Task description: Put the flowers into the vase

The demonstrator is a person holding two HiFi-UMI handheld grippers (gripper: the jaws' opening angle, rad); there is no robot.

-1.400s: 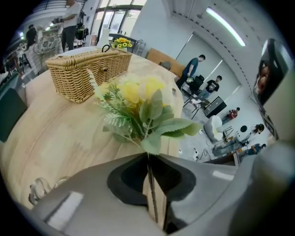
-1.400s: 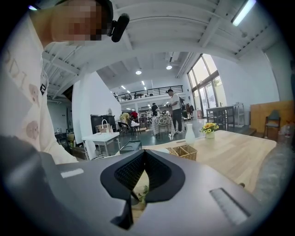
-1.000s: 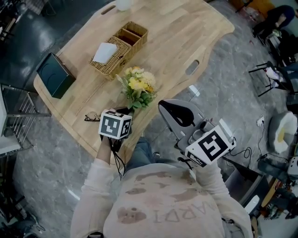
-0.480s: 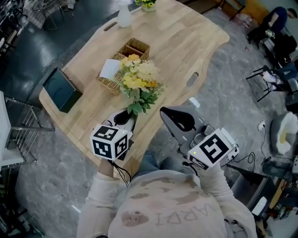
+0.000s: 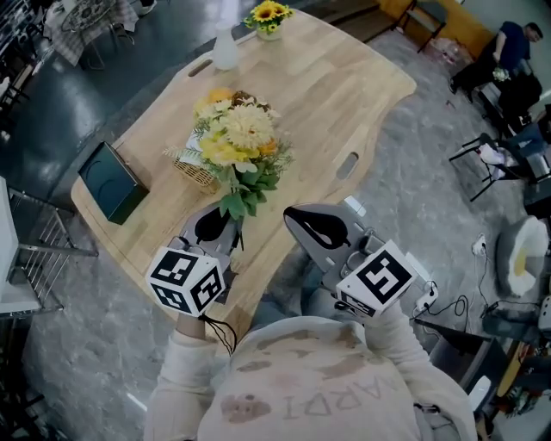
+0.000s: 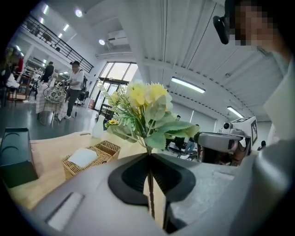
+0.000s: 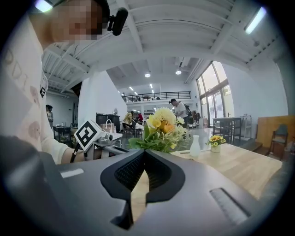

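A bunch of yellow and cream flowers (image 5: 234,142) with green leaves stands upright above the wooden table (image 5: 344,86). My left gripper (image 5: 222,226) is shut on its thin stem (image 6: 150,184), which runs down between the jaws in the left gripper view, with the blooms (image 6: 143,106) above. The white vase (image 5: 225,52) stands at the table's far edge, well beyond the flowers; it also shows as the vase (image 6: 97,130) and the vase (image 7: 195,146). My right gripper (image 5: 299,220) hovers to the right of the bunch, off the table's near edge, shut with nothing between its tips (image 7: 144,154).
A wicker basket (image 5: 194,170) with a white napkin sits partly hidden behind the flowers. A dark green box (image 5: 108,181) lies at the table's left end. A small sunflower pot (image 5: 267,15) stands beside the vase. Chairs and people are around the room.
My left gripper has lifted the bunch higher and tilted it upright, over the basket. The vase and sunflower pot have come into the head view. The right gripper has barely moved.
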